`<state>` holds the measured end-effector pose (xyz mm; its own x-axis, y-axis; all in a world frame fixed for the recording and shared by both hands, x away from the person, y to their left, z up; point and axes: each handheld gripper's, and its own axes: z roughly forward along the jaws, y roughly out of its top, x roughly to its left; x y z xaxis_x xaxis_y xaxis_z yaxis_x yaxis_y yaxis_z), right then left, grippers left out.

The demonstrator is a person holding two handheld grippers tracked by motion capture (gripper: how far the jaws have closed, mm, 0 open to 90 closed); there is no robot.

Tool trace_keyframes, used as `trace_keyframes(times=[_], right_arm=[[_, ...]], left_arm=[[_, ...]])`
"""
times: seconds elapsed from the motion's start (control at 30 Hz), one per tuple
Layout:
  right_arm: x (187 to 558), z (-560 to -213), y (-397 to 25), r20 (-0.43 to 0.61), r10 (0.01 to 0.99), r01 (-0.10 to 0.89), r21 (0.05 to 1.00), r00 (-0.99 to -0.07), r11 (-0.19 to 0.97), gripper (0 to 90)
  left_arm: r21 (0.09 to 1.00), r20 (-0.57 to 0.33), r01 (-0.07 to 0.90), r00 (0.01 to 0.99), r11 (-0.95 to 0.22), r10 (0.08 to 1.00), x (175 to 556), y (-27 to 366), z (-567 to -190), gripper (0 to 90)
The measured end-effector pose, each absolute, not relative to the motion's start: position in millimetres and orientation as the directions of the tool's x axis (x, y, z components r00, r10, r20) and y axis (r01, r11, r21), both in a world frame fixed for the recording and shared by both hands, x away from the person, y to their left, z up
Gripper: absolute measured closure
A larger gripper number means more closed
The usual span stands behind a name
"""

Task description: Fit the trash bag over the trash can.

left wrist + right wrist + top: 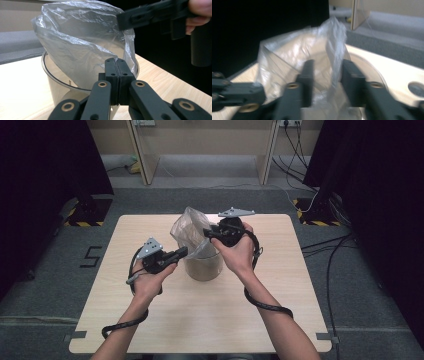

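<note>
A clear round container [204,265] is standing upright near the middle of the light wooden counter [150,320], and a thin clear plastic bag [189,229] is sitting in its mouth, billowing up above the rim. In the left gripper view the bag [80,42] is rising as a crumpled dome out of the container [56,86].

The left gripper [179,253] is sitting just beside the container on its left, pointing toward it. In its own view the left gripper [117,75] is showing its two fingers [111,75] pressed flat together; whether any bag film is pinched between them cannot be told, as the tips are merely overlapping the bag's lower edge.

The right gripper [210,233] is hanging over the container's right rim, angled down toward the bag's top. In its own view the right gripper [325,72] is blurred, with its fingers [308,77] standing apart and a fold of the bag [307,62] lying in the gap between them; the fingers are released, not clamping the film. The left gripper [234,96] is also showing at the lower left of that view.

A cable [265,305] is trailing from the right gripper along the forearm
</note>
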<state>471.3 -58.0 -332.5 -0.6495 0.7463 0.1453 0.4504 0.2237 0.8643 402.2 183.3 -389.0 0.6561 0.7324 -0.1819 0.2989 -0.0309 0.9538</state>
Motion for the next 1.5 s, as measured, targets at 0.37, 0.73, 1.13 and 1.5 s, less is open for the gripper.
trace_keyframes(times=[0.37,0.73,1.13,1.5], right_arm=[[463.3,-345.7,-73.8,0.105,0.767,0.468,0.841,-0.633,0.271,90.0],[451.8,-356.9,-88.9,0.099,0.778,0.487,0.826,-0.620,0.283,86.8],[445.6,-346.0,-98.9,0.121,0.795,0.462,0.860,-0.595,0.216,60.2],[446.9,-361.8,-96.4,0.114,0.781,0.510,0.813,-0.615,0.283,84.2]], left_arm=[[0.952,-0.200,0.305,0.652,-0.011,0.731,392.7,183.0,-400.0,88.7],[0.948,-0.204,0.316,0.665,-0.024,0.719,383.0,173.7,-411.7,88.6],[0.948,-0.193,0.315,0.672,-0.041,0.715,383.0,167.2,-413.7,88.7],[0.940,-0.204,0.338,0.668,-0.048,0.715,381.7,165.0,-424.6,88.5]])
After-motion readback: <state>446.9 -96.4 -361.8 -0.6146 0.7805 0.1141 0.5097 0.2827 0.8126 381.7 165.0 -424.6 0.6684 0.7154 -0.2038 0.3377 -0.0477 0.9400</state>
